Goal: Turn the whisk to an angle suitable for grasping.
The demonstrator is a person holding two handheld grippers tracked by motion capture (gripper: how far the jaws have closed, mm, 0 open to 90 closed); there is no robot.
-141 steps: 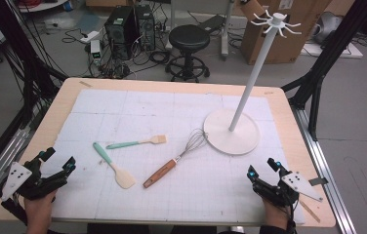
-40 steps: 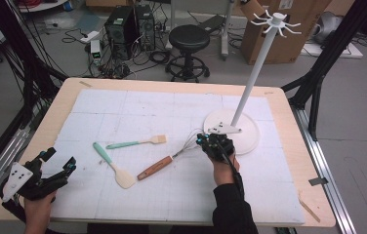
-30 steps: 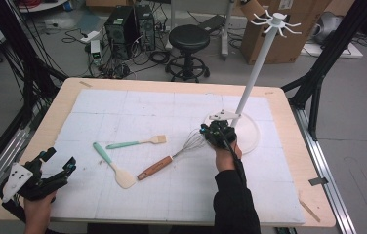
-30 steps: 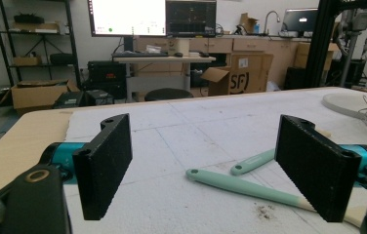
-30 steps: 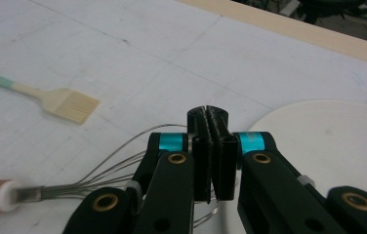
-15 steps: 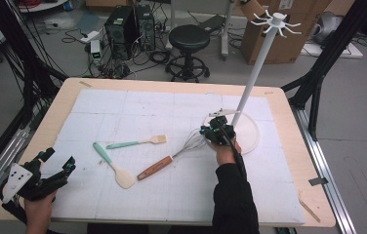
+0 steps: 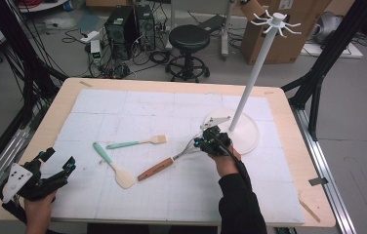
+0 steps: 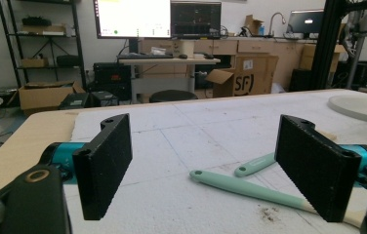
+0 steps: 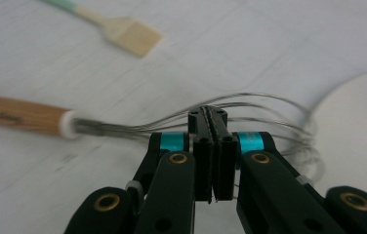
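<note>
Table (image 7: pixel 289 195): white mat on top.
Stand (image 7: pixel 250 136): white base at right, tall pole.
Whisk (image 7: pixel 164 163): mid-table, wire head beside the stand base.
Right gripper (image 9: pixel 213 119): jaws clamped on whisk wires.
Left gripper (image 8: pixel 211 165): jaws spread wide, empty, near-left corner.

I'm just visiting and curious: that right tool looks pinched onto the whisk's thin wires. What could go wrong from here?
1. The right tool grips only a few wires of the whisk, so they might bend or slip out when lifted.
2. The wooden handle lies far from the grip, so the whisk may swing or droop.
3. The stand's base and pole are close by; a swing could knock them.
</note>
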